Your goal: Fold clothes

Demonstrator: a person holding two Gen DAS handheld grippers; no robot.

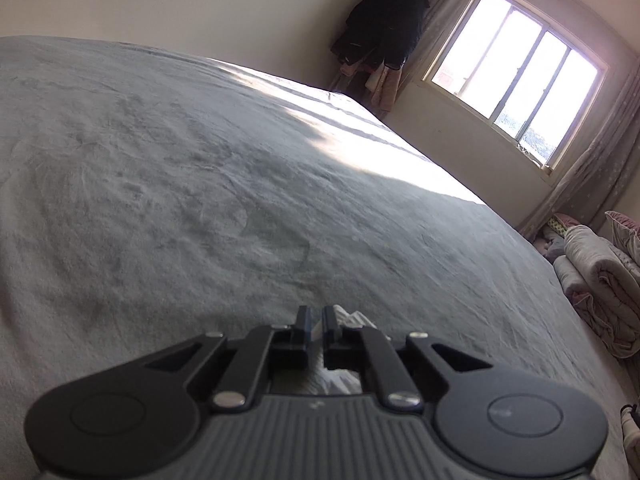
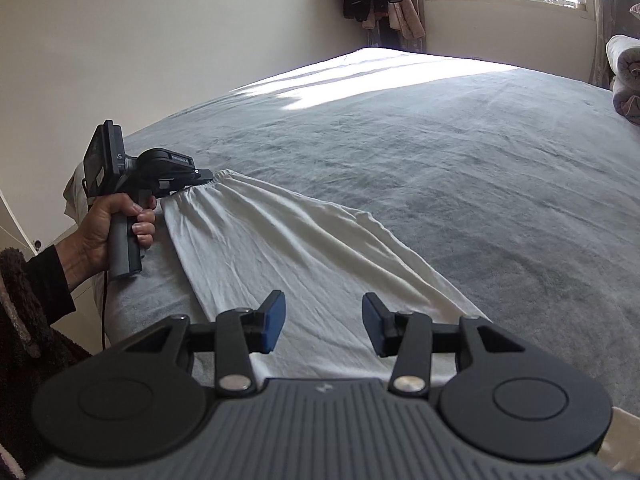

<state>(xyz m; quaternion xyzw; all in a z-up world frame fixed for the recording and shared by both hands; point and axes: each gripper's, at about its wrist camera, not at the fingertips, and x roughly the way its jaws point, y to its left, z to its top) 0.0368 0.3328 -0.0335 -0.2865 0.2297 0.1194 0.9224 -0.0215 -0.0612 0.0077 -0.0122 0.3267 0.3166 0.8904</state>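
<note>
White garment (image 2: 304,248) laid long and wrinkled along bed's (image 2: 480,168) near edge.
Left gripper (image 2: 206,175) clamped on its gathered end at the left corner; right gripper (image 2: 324,322) hovers above it, jaws apart, empty.

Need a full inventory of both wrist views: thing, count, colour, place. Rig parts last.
white garment: 1, white, spread on the near part of the bed, gathered edge at the left gripper
bed cover: 1, grey, covering the bed, sunlit along its far edge
window: 1, pale frame, far wall, right
curtain: 1, pale patterned, beside the window
hanging clothes: a bunch, mostly black with some pink, far corner
rolled quilts: count unclear, pinkish white, right of the bed
wall: cream, left of the bed
left hand: 1, dark sleeve, gripping the left gripper's handle
left gripper: 1, black, shut on the garment's gathered edge
right gripper: 1, black with blue pads, open over the garment
</note>
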